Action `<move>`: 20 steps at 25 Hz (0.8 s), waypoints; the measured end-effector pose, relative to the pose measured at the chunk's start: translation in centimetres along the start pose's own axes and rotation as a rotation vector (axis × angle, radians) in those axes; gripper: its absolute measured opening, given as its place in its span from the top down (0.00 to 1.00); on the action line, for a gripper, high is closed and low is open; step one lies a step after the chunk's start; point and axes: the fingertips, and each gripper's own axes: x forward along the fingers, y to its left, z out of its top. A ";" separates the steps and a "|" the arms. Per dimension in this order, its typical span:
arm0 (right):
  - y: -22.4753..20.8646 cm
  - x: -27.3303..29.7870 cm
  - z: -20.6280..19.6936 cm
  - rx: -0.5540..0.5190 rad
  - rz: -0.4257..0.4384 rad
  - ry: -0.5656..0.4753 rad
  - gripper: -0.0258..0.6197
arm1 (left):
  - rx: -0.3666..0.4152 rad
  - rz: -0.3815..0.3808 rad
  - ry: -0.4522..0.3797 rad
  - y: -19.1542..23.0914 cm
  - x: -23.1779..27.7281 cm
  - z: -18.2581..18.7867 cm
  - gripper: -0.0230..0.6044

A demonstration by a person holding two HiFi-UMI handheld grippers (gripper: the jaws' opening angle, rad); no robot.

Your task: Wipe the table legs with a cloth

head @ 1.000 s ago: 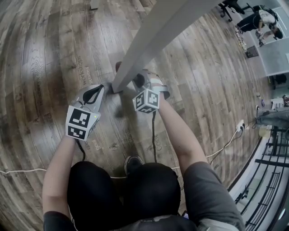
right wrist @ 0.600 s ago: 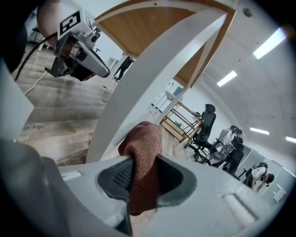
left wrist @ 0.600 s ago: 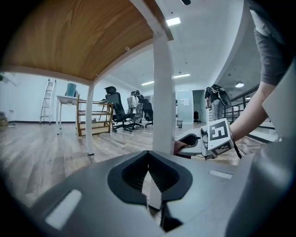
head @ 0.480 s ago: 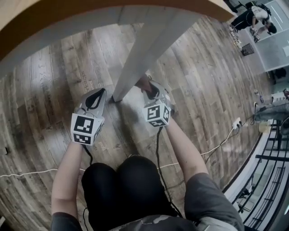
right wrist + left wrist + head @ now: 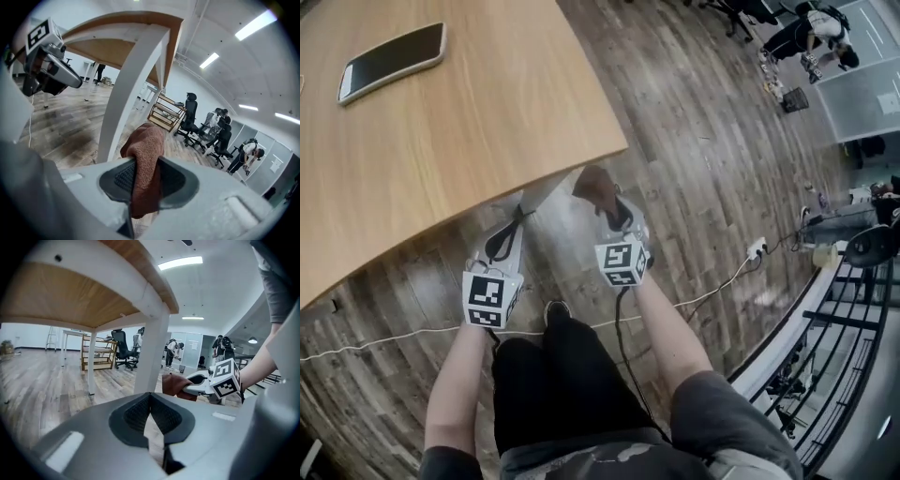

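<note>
The white table leg (image 5: 125, 89) runs up to the underside of the wooden tabletop (image 5: 487, 122). In the head view the tabletop hides most of the leg. My right gripper (image 5: 145, 174) is shut on a rust-brown cloth (image 5: 146, 140), and the cloth (image 5: 592, 184) sits close beside the leg just below the table's corner. My left gripper (image 5: 150, 398) is shut with nothing in it, on the leg's (image 5: 151, 352) other side. From there I see the cloth (image 5: 172, 384) and the right gripper (image 5: 202, 383) past the leg.
A phone (image 5: 392, 60) lies on the tabletop. A white cable (image 5: 356, 350) crosses the wood floor, and a socket strip (image 5: 757, 247) lies at the right. Office chairs (image 5: 191, 117), a wooden shelf (image 5: 97, 352) and people stand farther off. A black railing (image 5: 853, 328) runs along the right.
The head view has risen from under the table to above it, so the tabletop now covers the leg. Both grippers are higher along the leg. The right still holds the cloth.
</note>
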 end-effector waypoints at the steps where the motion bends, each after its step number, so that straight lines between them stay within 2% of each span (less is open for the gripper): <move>1: -0.6 -1.4 0.9 0.016 0.003 0.005 0.82 | 0.002 -0.004 0.001 -0.7 -0.9 1.4 0.93; 5: -2.7 -7.7 5.1 0.165 -0.017 -0.001 0.82 | 0.006 0.013 -0.018 -2.3 -5.3 8.1 0.93; 9: -4.7 -12.3 9.0 0.280 -0.034 -0.026 0.82 | 0.004 0.001 0.005 -4.2 -8.8 12.4 0.93; 14: -7.8 -15.9 12.2 0.365 -0.059 -0.029 0.82 | -0.010 0.008 0.023 -6.5 -11.9 16.4 0.93; 20: -9.9 -20.4 16.7 0.392 -0.026 -0.088 0.82 | -0.042 0.045 -0.036 -9.2 -14.3 22.0 0.93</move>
